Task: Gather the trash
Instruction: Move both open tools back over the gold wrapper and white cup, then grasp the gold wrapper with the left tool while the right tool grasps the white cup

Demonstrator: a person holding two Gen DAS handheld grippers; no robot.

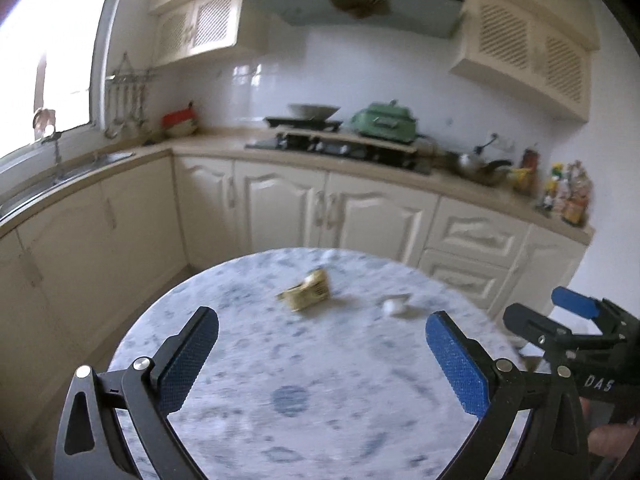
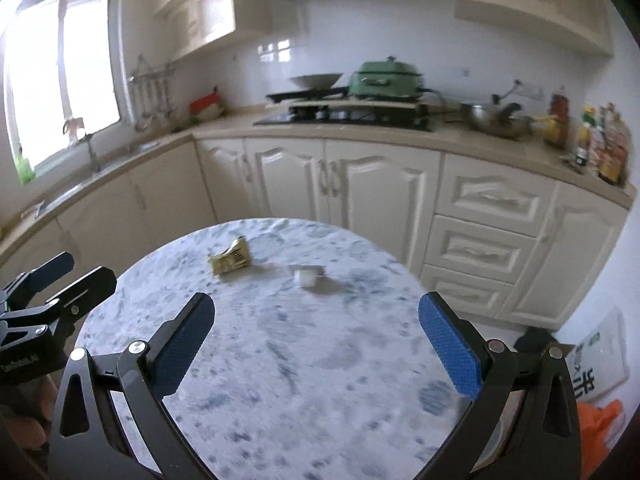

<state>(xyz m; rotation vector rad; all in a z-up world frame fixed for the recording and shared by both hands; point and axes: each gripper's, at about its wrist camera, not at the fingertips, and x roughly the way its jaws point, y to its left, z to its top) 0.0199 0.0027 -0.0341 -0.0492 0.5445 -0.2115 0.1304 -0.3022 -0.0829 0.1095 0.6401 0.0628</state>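
A crumpled yellow wrapper (image 1: 306, 289) lies on the far half of the round marble table (image 1: 288, 380). A small white cup-like scrap (image 1: 394, 306) lies to its right. Both also show in the right wrist view, the wrapper (image 2: 231, 260) and the white scrap (image 2: 307, 275). My left gripper (image 1: 322, 356) is open and empty above the table's near half. My right gripper (image 2: 316, 346) is open and empty, also short of the trash. Each gripper shows at the edge of the other's view, the right gripper (image 1: 560, 312) and the left gripper (image 2: 60, 276).
Cream kitchen cabinets (image 2: 360, 184) run behind the table, with a stove (image 2: 344, 116), a green pot (image 2: 386, 76) and bottles (image 2: 600, 144) on the counter. A sink (image 1: 68, 172) is at left. An orange bag (image 2: 600, 436) and a printed box (image 2: 596, 360) lie on the floor at right.
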